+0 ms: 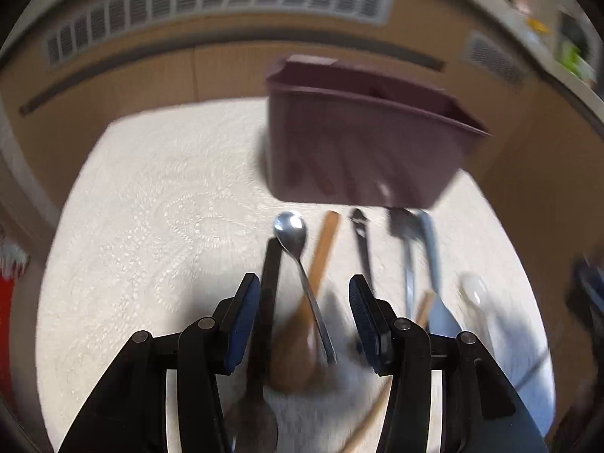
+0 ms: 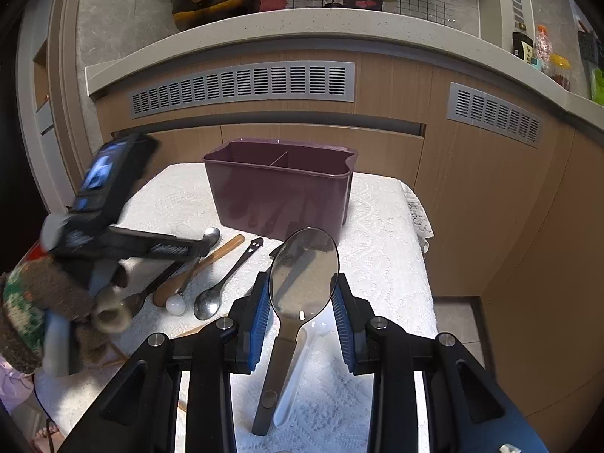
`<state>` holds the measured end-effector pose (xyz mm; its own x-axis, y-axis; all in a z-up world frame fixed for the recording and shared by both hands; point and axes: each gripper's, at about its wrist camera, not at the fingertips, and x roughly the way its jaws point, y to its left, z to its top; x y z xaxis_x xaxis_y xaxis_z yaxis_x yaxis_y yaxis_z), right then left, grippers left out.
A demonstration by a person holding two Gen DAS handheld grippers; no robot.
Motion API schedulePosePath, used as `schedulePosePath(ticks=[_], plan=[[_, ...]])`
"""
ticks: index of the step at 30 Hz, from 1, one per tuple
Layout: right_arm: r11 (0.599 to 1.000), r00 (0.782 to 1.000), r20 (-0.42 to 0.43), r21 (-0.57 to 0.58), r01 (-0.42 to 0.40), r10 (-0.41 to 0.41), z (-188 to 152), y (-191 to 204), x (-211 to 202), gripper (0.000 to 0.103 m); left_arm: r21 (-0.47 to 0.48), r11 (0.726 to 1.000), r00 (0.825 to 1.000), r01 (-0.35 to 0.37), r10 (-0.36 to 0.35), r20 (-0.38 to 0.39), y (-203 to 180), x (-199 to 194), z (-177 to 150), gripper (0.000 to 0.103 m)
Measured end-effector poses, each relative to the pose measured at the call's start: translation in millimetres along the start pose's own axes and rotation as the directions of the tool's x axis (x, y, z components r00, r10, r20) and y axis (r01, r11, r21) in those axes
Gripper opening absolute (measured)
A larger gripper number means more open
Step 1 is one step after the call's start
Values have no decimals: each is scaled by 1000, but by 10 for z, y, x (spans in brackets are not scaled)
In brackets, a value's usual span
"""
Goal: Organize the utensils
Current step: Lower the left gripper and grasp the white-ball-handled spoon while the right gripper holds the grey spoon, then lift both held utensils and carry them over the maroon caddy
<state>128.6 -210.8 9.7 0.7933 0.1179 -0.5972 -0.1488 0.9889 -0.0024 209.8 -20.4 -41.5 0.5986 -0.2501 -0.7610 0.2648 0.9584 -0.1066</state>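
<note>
Lace tablecloth [image 2: 381, 226]; no legible labels; left gripper [image 1: 304, 294] apart, right gripper [image 2: 302, 294] clamping clear spoon [image 2: 305, 268].

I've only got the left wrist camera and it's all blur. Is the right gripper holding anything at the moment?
Observer: Yes. The right gripper is shut on a big translucent grey spoon, with its pads on the sides of the bowl.
Operator: Is the purple bin split inside?
Observer: The purple bin has one divider, which makes two compartments. Nothing sticks up out of it.
Operator: Anything underneath that right gripper?
Observer: A white plastic spoon lies on the cloth, right beside the held spoon's handle.
</note>
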Motion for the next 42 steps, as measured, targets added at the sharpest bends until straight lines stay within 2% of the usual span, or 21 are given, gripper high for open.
schedulePosePath(ticks=[2, 4, 6, 7, 10, 12, 13, 16, 18, 20, 23, 28, 33, 42], plan=[[1000, 1000, 1, 4, 5, -5, -20, -28, -14, 30, 65, 998, 998, 2, -5, 56, -96, -252, -264, 50], [1000, 1000, 3, 11, 6, -6, -41, -43, -25, 30, 90, 996, 993, -1, -10, 116, -185, -445, -477, 50], [1000, 1000, 5, 14, 11, -11, -47, -40, -31, 30, 97, 995, 987, -20, 4, 162, -259, -530, -569, 48], [1000, 1000, 5, 19, 12, -12, -46, -39, -35, 30, 106, 994, 985, -39, 20, 173, -315, -529, -596, 43], [1000, 1000, 2, 25, 14, -14, -37, -24, -54, 30, 113, 990, 989, -81, 65, 133, -400, -366, -528, 41], [1000, 1000, 4, 24, 20, -20, -32, -15, -74, 30, 71, 995, 995, -76, 70, 77, -324, -218, -477, 37], [999, 1000, 6, 24, 23, -23, -29, -14, -89, 30, 47, 997, 997, -65, 62, 55, -294, -155, -457, 31], [999, 1000, 7, 19, 30, -31, -30, 1, -110, 30, 36, 998, 999, -47, 46, 15, -304, -18, -477, 30], [999, 999, 6, 9, 36, -36, -36, 27, -110, 30, 59, 997, 999, -52, 53, -1, -357, 40, -510, 30], [999, 999, 5, 1, 35, -35, -38, 59, -108, 30, 67, 996, 998, -61, 61, 6, -378, 41, -511, 22], [999, 999, 9, -8, 36, -36, -28, 92, -119, 30, 64, 996, 998, -59, 58, 23, -354, 10, -508, 22], [999, 999, 21, -25, 32, -32, -9, 130, -186, 30, 80, 996, 991, -34, 23, 128, -332, -334, -507, 22], [999, 999, 44, -28, 31, -30, 11, 142, -290, 30, 100, 995, 966, -24, -3, 258, -308, -793, -457, 22], [1000, 998, 65, -27, 13, -11, 90, 172, -355, 30, 75, 997, 953, 8, -30, 301, -224, -1051, -333, 22]])
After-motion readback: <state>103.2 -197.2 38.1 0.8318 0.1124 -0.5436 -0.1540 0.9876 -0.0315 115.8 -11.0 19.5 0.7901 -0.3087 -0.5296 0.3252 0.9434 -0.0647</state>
